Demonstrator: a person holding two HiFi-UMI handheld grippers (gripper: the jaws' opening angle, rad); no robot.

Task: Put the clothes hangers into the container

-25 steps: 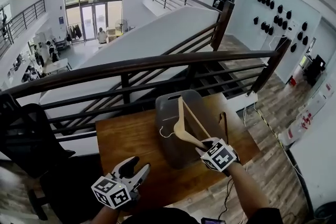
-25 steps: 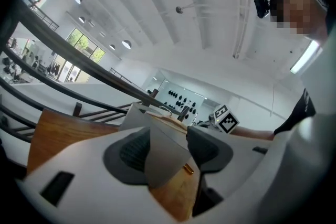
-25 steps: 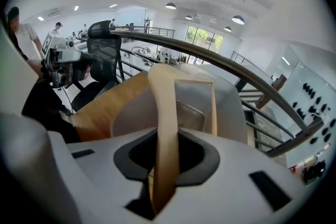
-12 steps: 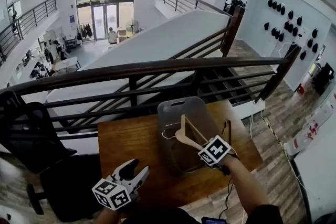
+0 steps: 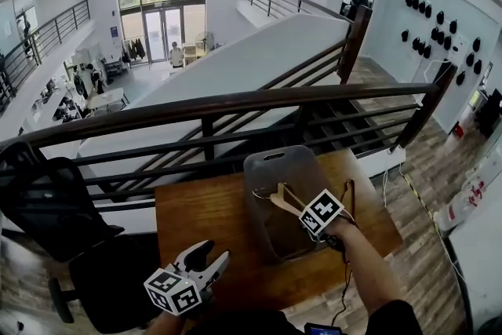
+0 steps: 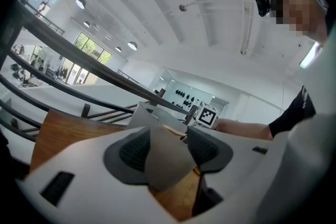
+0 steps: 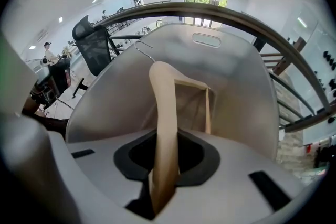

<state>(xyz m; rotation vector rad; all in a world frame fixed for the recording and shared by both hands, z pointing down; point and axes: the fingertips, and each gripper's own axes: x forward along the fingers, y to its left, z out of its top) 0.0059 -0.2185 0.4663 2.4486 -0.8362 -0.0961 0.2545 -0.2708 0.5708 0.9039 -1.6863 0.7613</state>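
Pinching pale wooden clothes hanger [image 7: 163,107]: right hand-held gripper [image 7: 165,162], inside grey plastic container [image 5: 286,162] at far edge of brown wooden desk [image 5: 196,208]. Left hand-held gripper [image 5: 210,251] spread, empty, by near left corner.

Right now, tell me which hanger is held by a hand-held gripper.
The pale wooden hanger, clamped in the right hand-held gripper at the grey container; the darker hanger lies loose on the table.

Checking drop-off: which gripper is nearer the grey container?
Right. The right gripper is over the container, holding a wooden hanger in it; the left gripper is open at the near table edge.
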